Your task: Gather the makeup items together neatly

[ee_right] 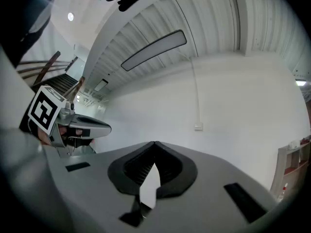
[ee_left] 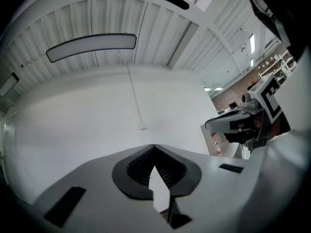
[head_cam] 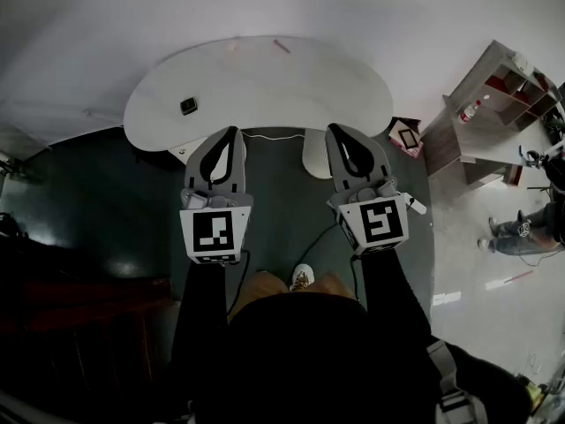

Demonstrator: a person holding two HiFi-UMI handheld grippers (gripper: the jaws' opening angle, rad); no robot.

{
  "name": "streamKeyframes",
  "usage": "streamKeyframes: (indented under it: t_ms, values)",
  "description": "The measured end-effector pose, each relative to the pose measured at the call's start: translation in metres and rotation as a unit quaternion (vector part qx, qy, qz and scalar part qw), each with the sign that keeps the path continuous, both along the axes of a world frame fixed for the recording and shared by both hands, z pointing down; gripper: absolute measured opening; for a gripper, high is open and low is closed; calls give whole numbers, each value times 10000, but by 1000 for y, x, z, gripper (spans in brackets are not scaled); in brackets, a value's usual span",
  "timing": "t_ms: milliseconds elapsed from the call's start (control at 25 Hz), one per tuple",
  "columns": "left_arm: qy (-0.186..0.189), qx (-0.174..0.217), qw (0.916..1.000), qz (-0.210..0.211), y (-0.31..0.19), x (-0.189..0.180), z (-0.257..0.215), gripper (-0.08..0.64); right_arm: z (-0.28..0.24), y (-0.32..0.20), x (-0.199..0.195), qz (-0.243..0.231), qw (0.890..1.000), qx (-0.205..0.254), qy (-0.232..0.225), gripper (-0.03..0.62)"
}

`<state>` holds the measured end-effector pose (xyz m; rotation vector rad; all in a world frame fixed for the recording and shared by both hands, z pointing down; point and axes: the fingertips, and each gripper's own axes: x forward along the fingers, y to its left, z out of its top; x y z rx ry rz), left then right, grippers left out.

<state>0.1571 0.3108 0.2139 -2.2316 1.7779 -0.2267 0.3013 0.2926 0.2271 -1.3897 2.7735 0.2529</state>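
jaws on the left gripper (head_cam: 231, 132) and the right gripper (head_cam: 341, 132) are both clenched tip to tip, with nothing between them. we hold the pair side by side at mid-frame in the head view, in the air short of the white tabletop (head_cam: 265, 87); both gripper views look over the closed jaws at a bare wall (ee_left: 97, 120), not at any item.

the makeup items lie well apart on the tabletop: a small dark case (head_cam: 188, 106) near its left edge, and a thin pink stick (head_cam: 282, 47) at the far rim, upper centre of the frame. what they are exactly is too small to tell.

nothing looks gathered yet, so we judge the step to be the approach. to do it well we should tip the grippers down until an item shows in a gripper view, open the jaws before reaching it, and bring the stick to the case rather than shift both.
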Motion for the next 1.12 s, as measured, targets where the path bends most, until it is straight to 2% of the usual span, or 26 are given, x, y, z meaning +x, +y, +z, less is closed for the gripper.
streamKeyframes:
  t_ms: [360,640,800,1120]
  values:
    - [-34,14,10000,40,2,6,1,14,-4,2,2,-94,9998,136,-58,26]
    - [-102,-3,9999,-119,8,2,3,14,-5,6,-11,-453,9987,220,10,26]
    - [-125,-82,9992,-362,11,-18,8,14,-2,2,-32,-702,9973,206,13,26]
    - [-30,-93,9965,-830,2,-84,19,14,8,-18,-99,-1164,9929,238,45,26]
